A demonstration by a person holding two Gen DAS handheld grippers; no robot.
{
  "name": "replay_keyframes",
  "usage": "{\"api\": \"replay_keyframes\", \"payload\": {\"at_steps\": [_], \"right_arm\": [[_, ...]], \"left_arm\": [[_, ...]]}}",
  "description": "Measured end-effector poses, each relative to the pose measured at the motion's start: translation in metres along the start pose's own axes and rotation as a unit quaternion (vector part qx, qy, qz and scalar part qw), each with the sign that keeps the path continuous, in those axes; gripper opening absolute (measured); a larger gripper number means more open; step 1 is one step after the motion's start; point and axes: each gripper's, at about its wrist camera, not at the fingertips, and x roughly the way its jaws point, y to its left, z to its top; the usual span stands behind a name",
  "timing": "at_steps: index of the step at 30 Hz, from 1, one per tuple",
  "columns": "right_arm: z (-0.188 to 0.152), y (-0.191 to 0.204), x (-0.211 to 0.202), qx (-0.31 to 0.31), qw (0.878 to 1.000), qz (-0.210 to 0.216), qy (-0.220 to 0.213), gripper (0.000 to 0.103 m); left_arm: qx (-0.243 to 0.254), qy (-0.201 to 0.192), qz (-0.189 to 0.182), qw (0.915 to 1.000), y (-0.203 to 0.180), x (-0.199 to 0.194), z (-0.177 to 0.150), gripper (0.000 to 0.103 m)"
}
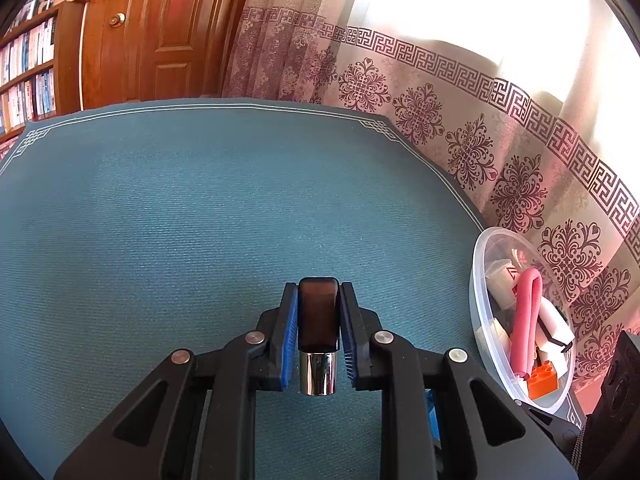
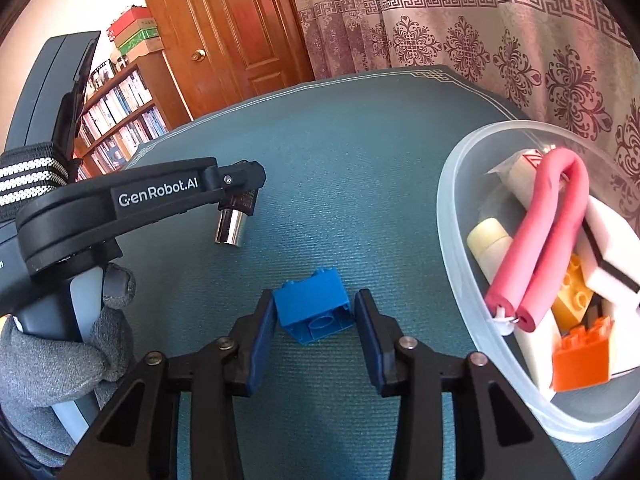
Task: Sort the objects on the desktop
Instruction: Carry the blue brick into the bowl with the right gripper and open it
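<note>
My left gripper (image 1: 319, 292) is shut on a small dark brown tube with a chrome end (image 1: 318, 332), held over the teal table mat (image 1: 200, 200). The right wrist view shows the left gripper (image 2: 244, 184) from the side with the tube's chrome end (image 2: 230, 230) hanging below it. My right gripper (image 2: 314, 300) is open, its jaws on either side of a blue toy brick (image 2: 314, 308) that lies tipped on the mat; the left pad looks close to or touching it. A clear plastic bowl (image 2: 452, 216) at the right holds sorted items.
The bowl (image 1: 480, 312) holds a bent pink foam roller (image 2: 536, 236), an orange brick (image 2: 582, 364), a yellow brick (image 2: 572, 300), white blocks and a cream tube. A patterned curtain (image 1: 500, 140) hangs behind the table's right edge. A wooden door and bookshelf stand beyond the far edge.
</note>
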Motion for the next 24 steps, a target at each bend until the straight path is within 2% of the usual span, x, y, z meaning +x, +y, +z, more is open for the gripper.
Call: {"api": "replay_keyframes", "payload": {"at_steps": [4,10,17,24], "right_arm": [[0.002,-0.003,-0.009,0.013,1.0,0.016,-0.013,0.042],[0.005,-0.011,-0.039,0.026,0.998,0.012,-0.047,0.042],[0.008,-0.036,-0.074,0.049,0.995,-0.02,-0.083,0.042],[0.001,-0.068,-0.096,0.074,0.991,-0.063,-0.093,0.042]], "left_arm": [[-0.001,-0.003,-0.004,1.0,-0.002,-0.004,0.001,0.022],[0.004,-0.007,-0.019,0.9998,-0.01,-0.01,0.001,0.022],[0.023,-0.009,-0.035,0.9991,-0.03,-0.017,-0.003,0.022],[0.037,-0.008,-0.048,0.9981,-0.043,-0.02,-0.006,0.022]]}}
